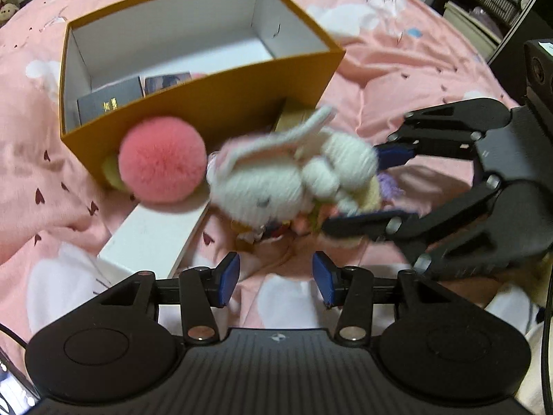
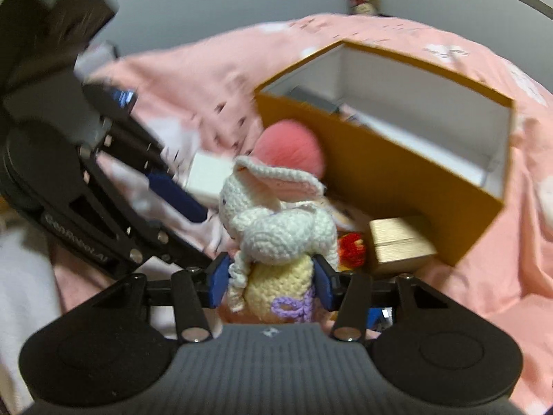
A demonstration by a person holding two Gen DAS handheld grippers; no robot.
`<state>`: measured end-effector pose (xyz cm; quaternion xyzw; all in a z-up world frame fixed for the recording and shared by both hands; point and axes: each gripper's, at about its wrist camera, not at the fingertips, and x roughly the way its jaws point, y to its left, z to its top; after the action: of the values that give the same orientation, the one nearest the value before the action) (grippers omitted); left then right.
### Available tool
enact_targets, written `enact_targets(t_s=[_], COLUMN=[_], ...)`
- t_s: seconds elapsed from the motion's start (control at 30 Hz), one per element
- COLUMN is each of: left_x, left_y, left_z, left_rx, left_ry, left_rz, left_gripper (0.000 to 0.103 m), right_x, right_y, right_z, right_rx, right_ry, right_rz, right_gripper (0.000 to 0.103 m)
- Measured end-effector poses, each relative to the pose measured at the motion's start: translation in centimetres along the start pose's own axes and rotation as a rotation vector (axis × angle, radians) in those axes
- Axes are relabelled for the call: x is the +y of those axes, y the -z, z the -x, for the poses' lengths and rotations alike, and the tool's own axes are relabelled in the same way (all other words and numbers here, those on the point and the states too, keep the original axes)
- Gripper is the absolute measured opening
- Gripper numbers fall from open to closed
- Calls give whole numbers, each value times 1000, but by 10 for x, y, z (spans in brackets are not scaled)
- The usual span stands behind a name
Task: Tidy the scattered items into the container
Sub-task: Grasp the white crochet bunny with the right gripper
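Note:
A white crocheted bunny (image 1: 276,180) with a yellow body and purple bow hangs above the bedding, and my right gripper (image 2: 273,276) is shut on its yellow body. In the left wrist view the right gripper (image 1: 366,190) comes in from the right. My left gripper (image 1: 276,269) stands open over the pink cover with nothing between its pads. The orange open-top box (image 1: 221,103) stands just beyond the bunny, white inside, with a dark booklet (image 1: 107,102) and a card (image 1: 167,81) lying in it. A pink pompom (image 1: 162,160) rests against the box's near wall.
A flat white box (image 1: 155,235) lies on the pink bedspread (image 1: 414,79) under the pompom. A small gold box (image 2: 397,245) and a red knitted item (image 2: 350,249) sit by the orange box's near wall. Dark shelves and furniture stand beyond the bed at the upper right.

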<state>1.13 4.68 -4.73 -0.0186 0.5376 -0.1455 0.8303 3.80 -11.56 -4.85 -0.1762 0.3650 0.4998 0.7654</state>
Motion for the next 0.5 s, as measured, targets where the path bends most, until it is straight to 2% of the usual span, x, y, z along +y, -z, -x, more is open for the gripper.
enact_targets(t_s=[0.17,0.37,0.5], left_x=[-1,-2,-5], left_y=[-3,-2,-8], left_z=[-2,-3,-12], left_rx=[-31,-57,-70], left_ry=[16,46,52], left_rz=[6,-31,-45], left_gripper=[55,55,55], right_x=[-26,-59,-76], right_y=[-1,13,25], right_z=[22,29,25], right_rx=[-50,-21,2], right_ry=[65,179,178], right_rz=[-145,-320,-430], right_gripper=[53,54,54])
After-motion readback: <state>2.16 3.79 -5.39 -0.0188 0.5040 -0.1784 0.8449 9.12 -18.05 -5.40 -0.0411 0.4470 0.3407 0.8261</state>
